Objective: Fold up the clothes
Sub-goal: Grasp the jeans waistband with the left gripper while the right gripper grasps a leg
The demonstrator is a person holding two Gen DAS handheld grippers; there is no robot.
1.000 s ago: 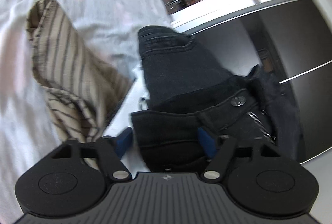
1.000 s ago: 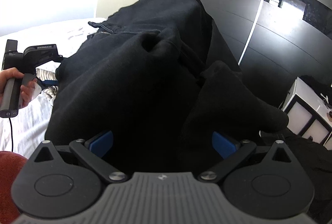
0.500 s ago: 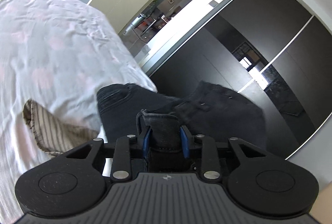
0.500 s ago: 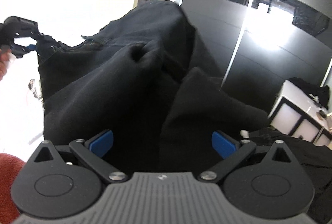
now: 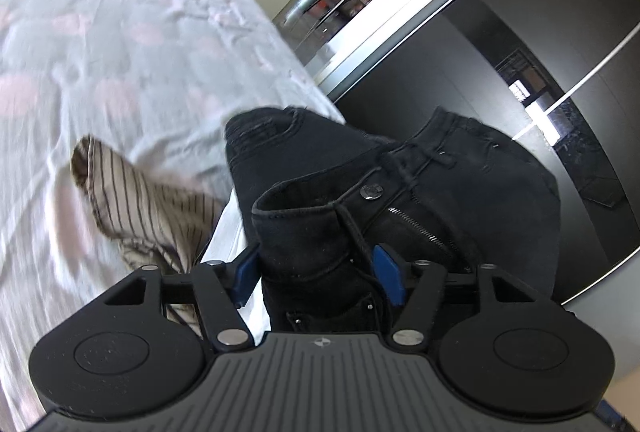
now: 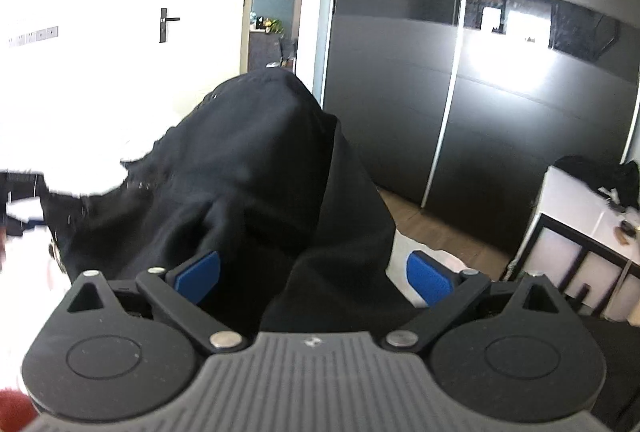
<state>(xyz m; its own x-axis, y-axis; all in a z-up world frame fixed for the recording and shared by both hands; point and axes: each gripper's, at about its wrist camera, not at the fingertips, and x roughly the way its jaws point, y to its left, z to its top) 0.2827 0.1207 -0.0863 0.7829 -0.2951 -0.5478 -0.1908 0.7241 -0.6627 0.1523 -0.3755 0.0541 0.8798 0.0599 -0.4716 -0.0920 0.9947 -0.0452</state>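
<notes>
Jeans (image 5: 400,200) bunch between the opening left gripper (image 5: 318,268); right gripper (image 6: 316,274) gapes wide around their dark cloth.

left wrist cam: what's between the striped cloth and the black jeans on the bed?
A narrow strip of white fabric shows between the striped cloth and the black jeans. Left wrist view only; what that white piece is can't be told.

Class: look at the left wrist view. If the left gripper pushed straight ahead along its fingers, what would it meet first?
Most likely the black jeans: their bunched waistband already sits between the opening jaws of the left gripper.
</notes>
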